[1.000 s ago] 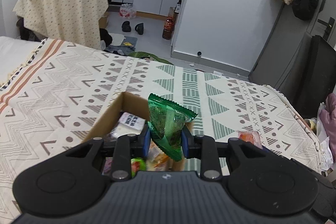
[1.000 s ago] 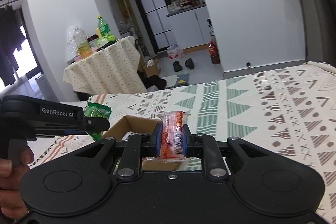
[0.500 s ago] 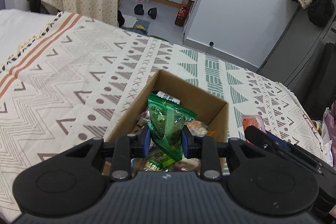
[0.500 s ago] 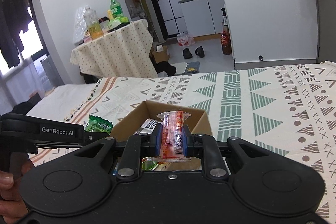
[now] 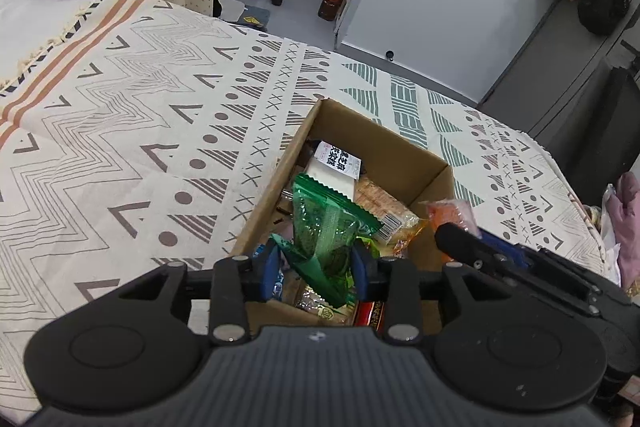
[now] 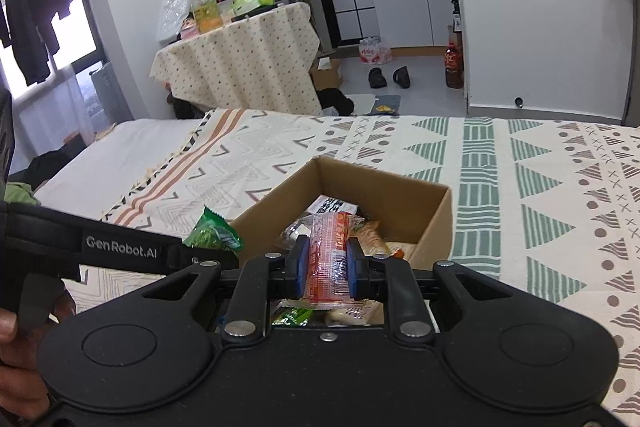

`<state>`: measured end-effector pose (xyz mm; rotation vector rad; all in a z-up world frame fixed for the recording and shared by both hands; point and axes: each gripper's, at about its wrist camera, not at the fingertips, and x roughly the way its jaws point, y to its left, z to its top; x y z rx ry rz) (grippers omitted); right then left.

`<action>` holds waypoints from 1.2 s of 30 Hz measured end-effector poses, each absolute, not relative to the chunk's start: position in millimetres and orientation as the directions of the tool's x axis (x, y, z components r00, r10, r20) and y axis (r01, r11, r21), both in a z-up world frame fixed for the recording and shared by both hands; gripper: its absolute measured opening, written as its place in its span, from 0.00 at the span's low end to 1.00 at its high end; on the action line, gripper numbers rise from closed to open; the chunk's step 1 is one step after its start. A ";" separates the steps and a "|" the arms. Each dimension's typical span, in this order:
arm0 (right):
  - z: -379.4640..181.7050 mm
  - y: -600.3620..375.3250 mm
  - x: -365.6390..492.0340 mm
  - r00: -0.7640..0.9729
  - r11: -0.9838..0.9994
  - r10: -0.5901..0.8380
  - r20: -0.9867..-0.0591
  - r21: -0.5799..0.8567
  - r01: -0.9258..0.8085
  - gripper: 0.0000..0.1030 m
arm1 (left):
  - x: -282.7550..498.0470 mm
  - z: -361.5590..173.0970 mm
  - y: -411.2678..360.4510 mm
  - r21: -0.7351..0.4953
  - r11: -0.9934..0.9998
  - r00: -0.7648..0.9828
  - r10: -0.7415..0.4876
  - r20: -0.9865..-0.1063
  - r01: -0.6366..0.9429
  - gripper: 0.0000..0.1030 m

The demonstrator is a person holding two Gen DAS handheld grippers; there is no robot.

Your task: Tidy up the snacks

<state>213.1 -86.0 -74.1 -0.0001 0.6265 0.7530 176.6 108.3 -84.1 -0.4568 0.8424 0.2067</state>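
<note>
An open cardboard box (image 5: 412,147) (image 6: 384,189) holding several snack packets sits on the patterned bedspread (image 5: 140,131). My left gripper (image 5: 316,265) is shut on a green snack packet (image 5: 324,227), held upright above the box's near end. That green packet (image 6: 212,231) also shows in the right wrist view, at the box's left edge. My right gripper (image 6: 327,267) is shut on an orange-red clear-wrapped snack (image 6: 330,251) over the near part of the box. In the left wrist view the orange-red snack (image 5: 450,213) shows at the box's right corner.
The bedspread (image 6: 560,187) stretches to all sides of the box. Beyond the bed stands a cloth-covered table (image 6: 240,63) with bottles. Shoes (image 6: 390,77) and a bottle (image 6: 454,65) lie on the floor. A person's hand (image 6: 16,339) holds the left gripper's handle.
Both grippers have moved forward and tilted down over the box, each still holding its snack. The box interior now shows fully in both views.
</note>
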 end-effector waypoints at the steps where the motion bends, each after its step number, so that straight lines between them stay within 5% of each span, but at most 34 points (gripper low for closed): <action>1: -74.9 -85.1 213.4 0.553 0.737 0.639 -0.534 0.219 -0.640 0.18 | 175.9 -84.3 109.2 -0.309 0.882 0.653 -0.003 -0.758 -0.355 0.36; 9: -76.0 -85.1 214.3 0.535 0.732 0.640 -0.551 0.226 -0.642 0.18 | 179.3 -82.1 107.7 -0.331 0.885 0.657 -0.039 -0.753 -0.327 0.44; 20: -72.2 -91.7 209.3 0.504 0.710 0.673 -0.542 0.279 -0.647 0.29 | 174.4 -71.7 107.1 -0.233 0.888 0.626 0.075 -0.776 -0.396 0.71; 30: -68.4 -124.5 209.7 0.541 0.746 0.648 -0.535 0.304 -0.593 0.29 | 172.4 -64.6 84.5 -0.190 0.892 0.609 0.113 -0.785 -0.410 0.79; 36: -66.0 -142.3 208.7 0.552 0.759 0.637 -0.538 0.310 -0.573 0.38 | 172.6 -57.4 68.9 -0.183 0.897 0.612 0.115 -0.783 -0.403 0.80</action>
